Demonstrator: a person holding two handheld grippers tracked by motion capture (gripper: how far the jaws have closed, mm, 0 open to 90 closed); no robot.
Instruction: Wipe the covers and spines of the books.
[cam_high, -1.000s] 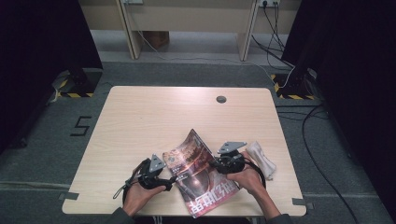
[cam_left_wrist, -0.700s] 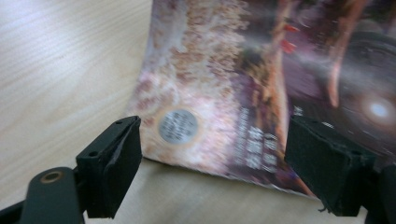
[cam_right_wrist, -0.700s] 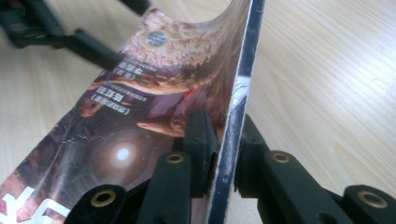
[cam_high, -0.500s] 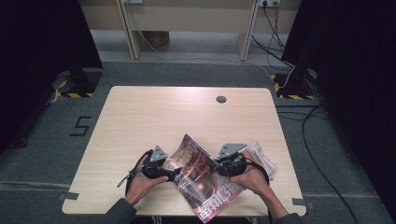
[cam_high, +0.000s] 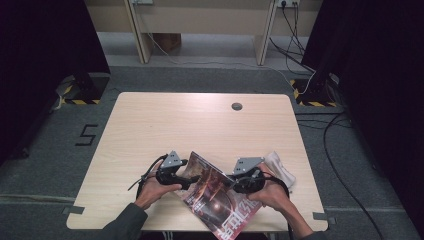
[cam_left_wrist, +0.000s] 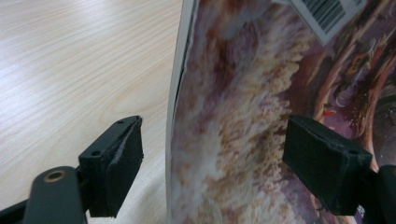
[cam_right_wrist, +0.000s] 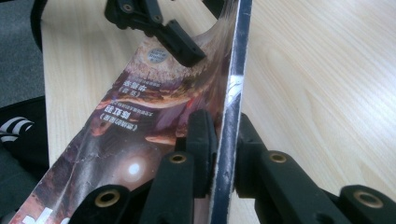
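At the tabletop's (cam_high: 150, 125) near edge, the magazine (cam_high: 220, 200) lies with its long axis slanting from the near edge toward the far left (its near end overhangs). The right hand-held gripper (cam_right_wrist: 223, 140) is clamped on its spine. The left hand-held gripper (cam_left_wrist: 210, 154) stands spread astride its far edge. Near the right edge lies a cloth (cam_high: 281, 169).

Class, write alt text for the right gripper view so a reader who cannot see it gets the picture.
The right claw is shut on the edge of a magazine with a reddish-brown cover held over a light wooden table. Farther off, one jaw of the left claw lies against the cover.
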